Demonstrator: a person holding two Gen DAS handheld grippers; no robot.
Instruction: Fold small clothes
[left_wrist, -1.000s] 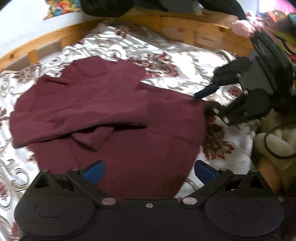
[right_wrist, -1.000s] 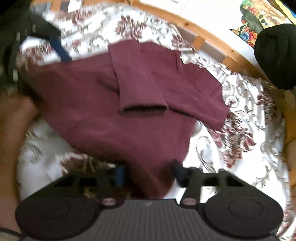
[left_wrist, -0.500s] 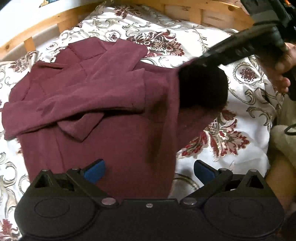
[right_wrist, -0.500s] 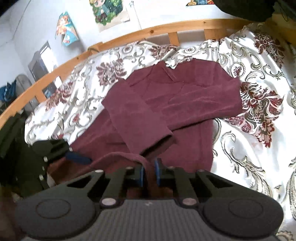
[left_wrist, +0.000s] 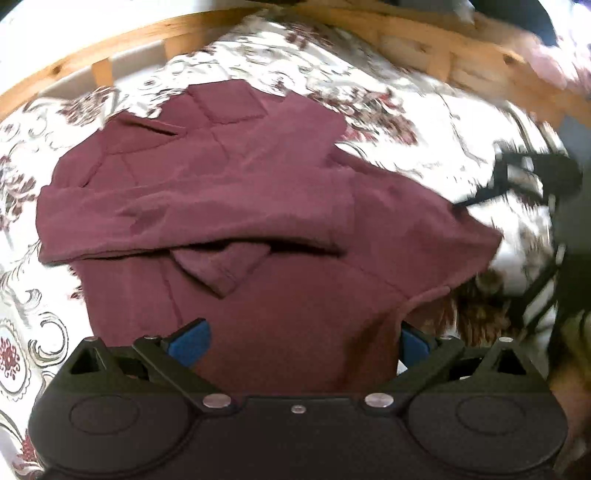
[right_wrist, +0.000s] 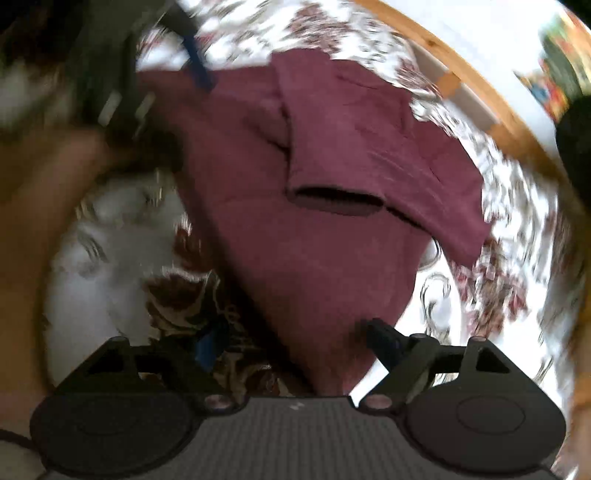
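Note:
A maroon long-sleeved garment (left_wrist: 258, 206) lies on the floral bedsheet (left_wrist: 406, 92), both sleeves folded across its chest. My left gripper (left_wrist: 301, 343) stands open at the near hem, and the cloth lies between its blue pads (left_wrist: 188, 345) without being pinched. In the right wrist view the garment (right_wrist: 314, 229) narrows to a corner that lies between the fingers of my right gripper (right_wrist: 295, 341). Its jaws are opening and the pads do not press on the cloth. The right gripper (left_wrist: 524, 177) shows blurred at the right of the left wrist view.
A wooden bed rail (left_wrist: 110, 48) curves around the far side of the sheet. A person's forearm (right_wrist: 33, 206) fills the left of the right wrist view, beside the left gripper (right_wrist: 122, 92). A dark bundle (right_wrist: 576, 140) sits by the rail at the right.
Half a second ago my right gripper was shut on a raised fold of the garment. Its jaws have since spread and the cloth has dropped back on the sheet. My left gripper has shifted slightly.

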